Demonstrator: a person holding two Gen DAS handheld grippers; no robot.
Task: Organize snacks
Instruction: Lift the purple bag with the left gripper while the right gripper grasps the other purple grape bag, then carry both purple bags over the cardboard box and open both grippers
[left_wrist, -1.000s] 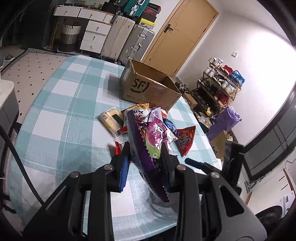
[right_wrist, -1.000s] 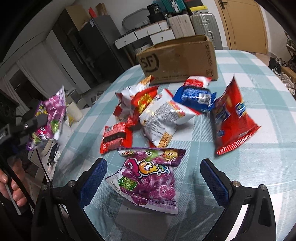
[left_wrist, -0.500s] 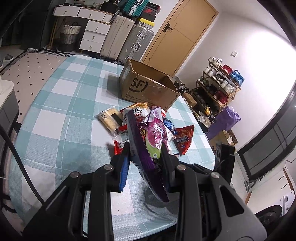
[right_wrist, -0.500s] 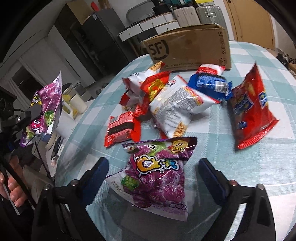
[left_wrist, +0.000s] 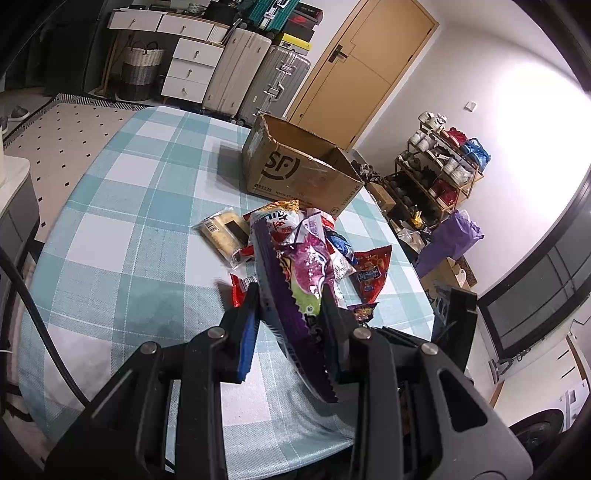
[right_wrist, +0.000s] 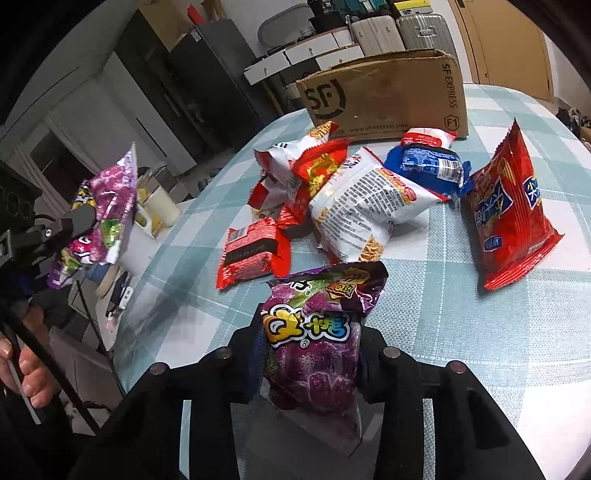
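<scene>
My left gripper (left_wrist: 290, 295) is shut on a purple candy bag (left_wrist: 306, 273), held edge-on above the near part of the checked table (left_wrist: 122, 206). In the right wrist view that gripper (right_wrist: 79, 221) and its bag (right_wrist: 110, 199) hang off the table's left side. My right gripper (right_wrist: 310, 332) is shut on a second purple candy bag (right_wrist: 325, 295) that lies on the tablecloth. Beyond it are a small red pack (right_wrist: 251, 258), a white bag (right_wrist: 362, 206), a blue bag (right_wrist: 428, 170) and a red chips bag (right_wrist: 506, 214). An open cardboard box (right_wrist: 384, 99) stands behind them.
A yellow pack (left_wrist: 221, 229) lies left of the snack pile. A white jug (right_wrist: 159, 206) stands on a low surface off the table's left edge. Suitcases (left_wrist: 258, 74) and drawers line the far wall, and a shoe rack (left_wrist: 443, 166) is at the right. A hand (right_wrist: 22, 369) holds the left gripper's handle.
My right gripper's jaws went from wide open to shut on the purple bag on the table, after edging forward over it. The left gripper and its bag have not moved.
</scene>
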